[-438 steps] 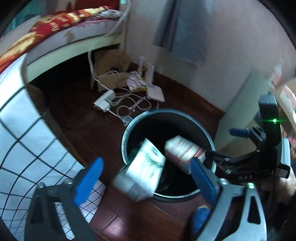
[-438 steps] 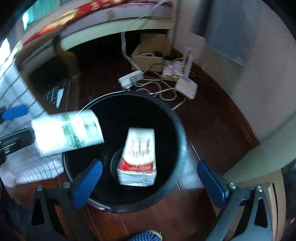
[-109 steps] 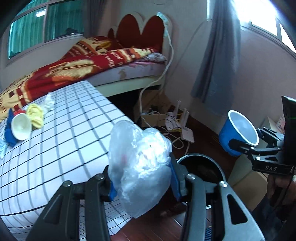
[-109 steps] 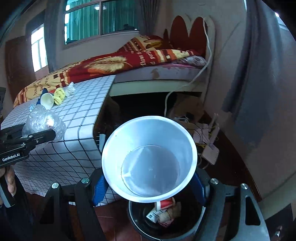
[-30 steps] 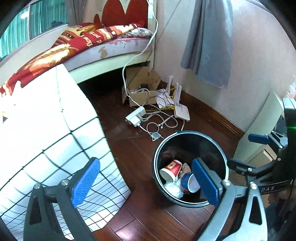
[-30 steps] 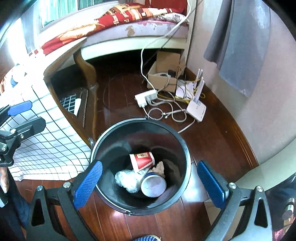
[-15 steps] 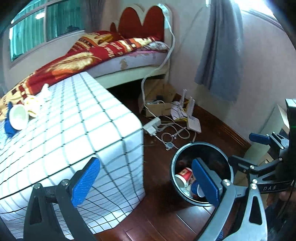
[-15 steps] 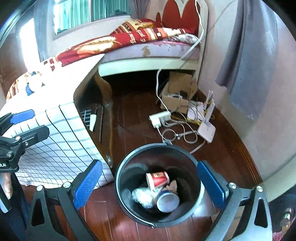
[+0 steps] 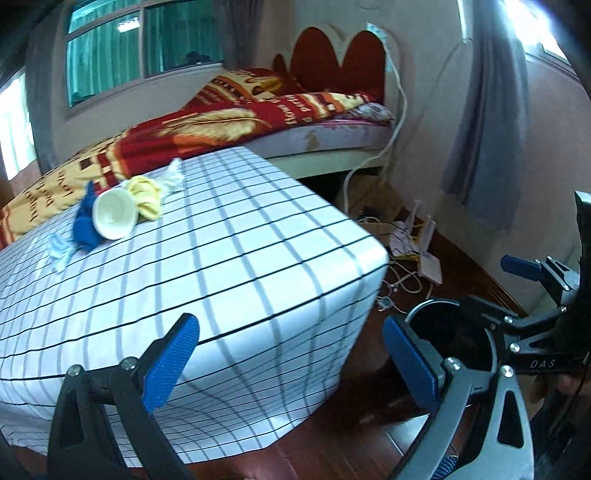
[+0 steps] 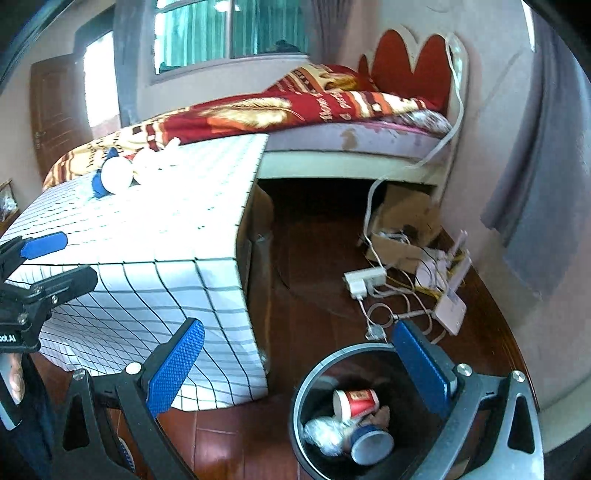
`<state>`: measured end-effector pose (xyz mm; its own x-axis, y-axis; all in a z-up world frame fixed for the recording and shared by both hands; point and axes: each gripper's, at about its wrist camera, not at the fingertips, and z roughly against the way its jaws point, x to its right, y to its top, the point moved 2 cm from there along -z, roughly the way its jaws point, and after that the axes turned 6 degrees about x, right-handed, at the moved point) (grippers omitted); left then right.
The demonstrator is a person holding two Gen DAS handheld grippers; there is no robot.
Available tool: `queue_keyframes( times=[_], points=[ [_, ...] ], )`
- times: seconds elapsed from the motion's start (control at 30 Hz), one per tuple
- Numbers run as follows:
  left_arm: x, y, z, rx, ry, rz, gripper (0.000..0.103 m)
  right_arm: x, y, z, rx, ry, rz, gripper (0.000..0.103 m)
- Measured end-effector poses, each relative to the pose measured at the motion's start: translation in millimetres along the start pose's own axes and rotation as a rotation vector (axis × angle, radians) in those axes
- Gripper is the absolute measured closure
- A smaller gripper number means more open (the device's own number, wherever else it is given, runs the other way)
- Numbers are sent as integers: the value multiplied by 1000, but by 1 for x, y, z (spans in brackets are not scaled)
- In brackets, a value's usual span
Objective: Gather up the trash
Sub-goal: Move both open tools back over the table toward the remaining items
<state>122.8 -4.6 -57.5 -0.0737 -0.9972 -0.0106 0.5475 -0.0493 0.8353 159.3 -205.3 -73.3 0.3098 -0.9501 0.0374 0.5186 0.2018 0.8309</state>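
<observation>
Both my claws, left (image 9: 291,356) and right (image 10: 295,360), are spread wide and empty. Reaching carelessly could knock the cup (image 9: 112,218) off the table (image 9: 258,266), missing the bin (image 10: 314,373) beside it.

From my feed I see a bed (image 9: 325,136) along the far wall, its heart-shaped red headboard (image 9: 336,55) upright and a red-and-gold blanket (image 10: 280,110) rumpled across the mattress. A grey curtain (image 9: 484,122) hangs at the right. On the dark wooden floor (image 10: 314,258) a cardboard box (image 10: 406,229) sits by the bed's foot, with a white power strip (image 10: 364,280), tangled cables and a white router (image 10: 450,306) just beside it. Behind the bed is a window (image 10: 229,29).
</observation>
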Motion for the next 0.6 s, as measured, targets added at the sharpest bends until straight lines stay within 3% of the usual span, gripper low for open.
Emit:
queue_keyframes(
  times=[0.4,0.6],
  points=[
    [-96,-15,27,11,171,114,2,-81,40,-21,106,136,44,0],
    [-166,-22,33,1,267,191,3,-147,68,-45,77,203,135,0]
  ],
)
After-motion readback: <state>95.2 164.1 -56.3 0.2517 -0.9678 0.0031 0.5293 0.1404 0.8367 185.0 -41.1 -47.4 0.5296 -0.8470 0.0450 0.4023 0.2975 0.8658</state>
